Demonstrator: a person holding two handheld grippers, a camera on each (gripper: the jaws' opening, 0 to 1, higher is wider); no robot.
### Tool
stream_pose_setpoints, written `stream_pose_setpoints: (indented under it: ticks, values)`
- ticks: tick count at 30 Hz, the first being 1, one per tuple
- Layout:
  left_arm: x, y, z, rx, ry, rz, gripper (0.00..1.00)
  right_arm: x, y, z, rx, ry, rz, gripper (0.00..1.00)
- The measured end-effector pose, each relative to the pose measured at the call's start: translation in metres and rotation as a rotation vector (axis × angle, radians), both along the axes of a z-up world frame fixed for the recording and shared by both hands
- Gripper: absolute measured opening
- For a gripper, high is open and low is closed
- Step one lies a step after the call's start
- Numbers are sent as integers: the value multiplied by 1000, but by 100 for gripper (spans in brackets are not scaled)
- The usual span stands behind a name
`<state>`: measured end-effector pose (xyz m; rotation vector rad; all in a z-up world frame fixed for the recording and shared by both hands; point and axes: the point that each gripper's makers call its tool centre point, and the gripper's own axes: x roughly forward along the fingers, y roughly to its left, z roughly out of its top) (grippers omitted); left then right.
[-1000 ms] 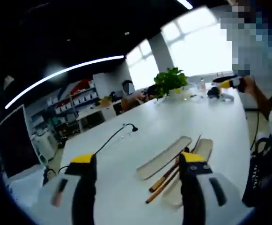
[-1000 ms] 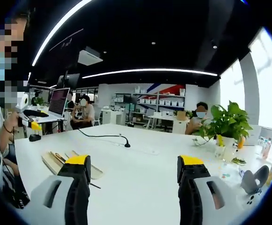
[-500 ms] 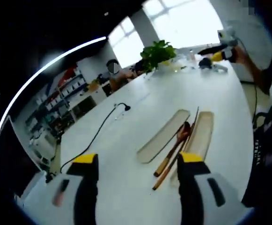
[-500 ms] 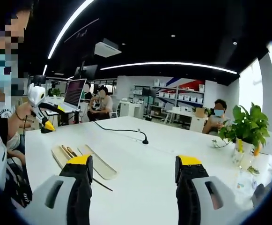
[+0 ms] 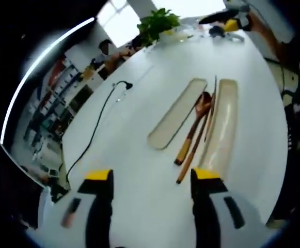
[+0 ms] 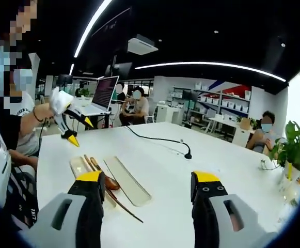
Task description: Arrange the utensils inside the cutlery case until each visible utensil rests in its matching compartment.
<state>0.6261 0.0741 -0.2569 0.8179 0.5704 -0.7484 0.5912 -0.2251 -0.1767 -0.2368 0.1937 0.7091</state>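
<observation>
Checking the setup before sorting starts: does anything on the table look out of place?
Yes. The wooden spoon and chopsticks lie loose on the white table, in the gap between the two case halves and, instead of inside a compartment.

White table [image 6: 155, 170], ceiling light strips [image 6: 211, 65], perhaps shelving [image 6: 232, 106]

Daylight from the blown-out windows [image 5: 183, 4] washes the white desk [image 5: 139, 155] bright; ceiling strip lights [image 6: 211, 65] glow against a dark ceiling. Fisheye bends the edges, and the left gripper view is soft.
</observation>
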Motion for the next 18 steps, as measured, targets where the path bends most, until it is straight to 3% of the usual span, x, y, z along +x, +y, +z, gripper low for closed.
stream_pose_setpoints:
  ticks: [2, 5, 7, 10, 13, 16, 18]
  values:
    - [0, 3, -5, 31, 15, -14, 60, 2, 9, -1, -4, 6, 25, 68]
    - [-4, 6, -14, 114, 41, -100, 52, 4, 25, -1, -3, 20, 89, 60]
    - [-1, 6, -15, 117, 34, -106, 44, 7, 33, -3, -13, 31, 114, 60]
    - [-5, 4, -23, 151, 70, -131, 45, 11, 41, -7, -45, 37, 137, 60]
    - [-10, -1, -33, 146, 135, -141, 42, 15, 51, -12, -85, 42, 182, 54]
    - [-12, 0, -43, 146, 214, -85, 46, 18, 60, -24, -183, 59, 232, 52]
    - [-10, -4, -44, 153, 192, -122, 39, 23, 66, -27, -190, 59, 232, 53]
